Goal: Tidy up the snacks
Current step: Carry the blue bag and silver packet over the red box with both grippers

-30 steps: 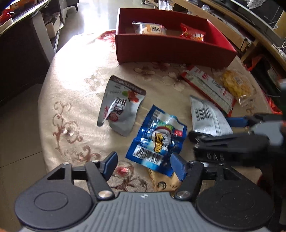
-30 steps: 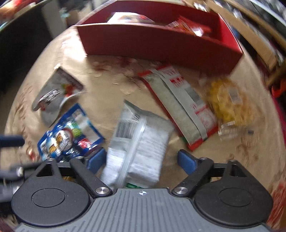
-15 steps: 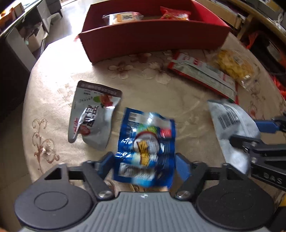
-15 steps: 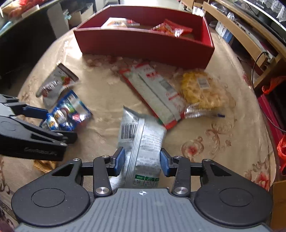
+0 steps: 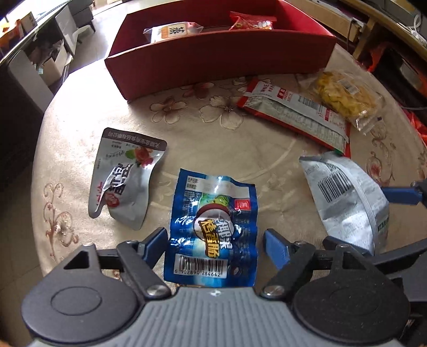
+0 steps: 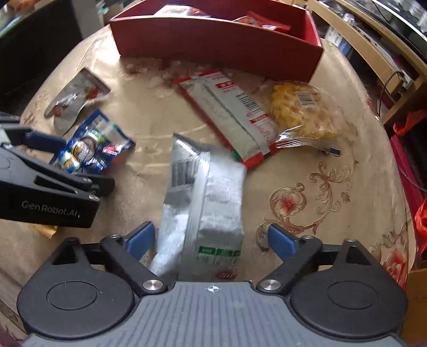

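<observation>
- Farthest left on your counter (image 5: pixel 267 149), a silver pouch with red fruit print (image 5: pixel 120 184) lies flat on the floral cloth, just beside the blue packet and not touching it.
- Your left gripper (image 5: pixel 214 244) points steeply down over the blue sausage packet (image 5: pixel 213 227); the packet lies between the blue fingers (image 5: pixel 156 241), barcode end nearest the camera.
- Those left fingers have just been opening: the left pad sits right at the packet's edge, and the right pad stands clear of it, so nothing is pinched.
- At the back of the counter stands the red box (image 5: pixel 213 61), with a clear bun packet (image 5: pixel 173 32) and a red snack packet (image 5: pixel 250 24) inside it.
- Your right gripper (image 6: pixel 210 240) hangs over the silver bag with a barcode (image 6: pixel 205 197), which lies between its fingers (image 6: pixel 280 241).
- The right fingers have just been opening and now stand wide, with a gap on each side of the bag.
- Beyond the bag lies a long red-edged packet (image 6: pixel 229 112), back side up, its near end touching the bag's far corner.
- To its right, a clear bag of yellow snacks (image 6: pixel 299 112) lies against that packet, in front of the box's right end.
</observation>
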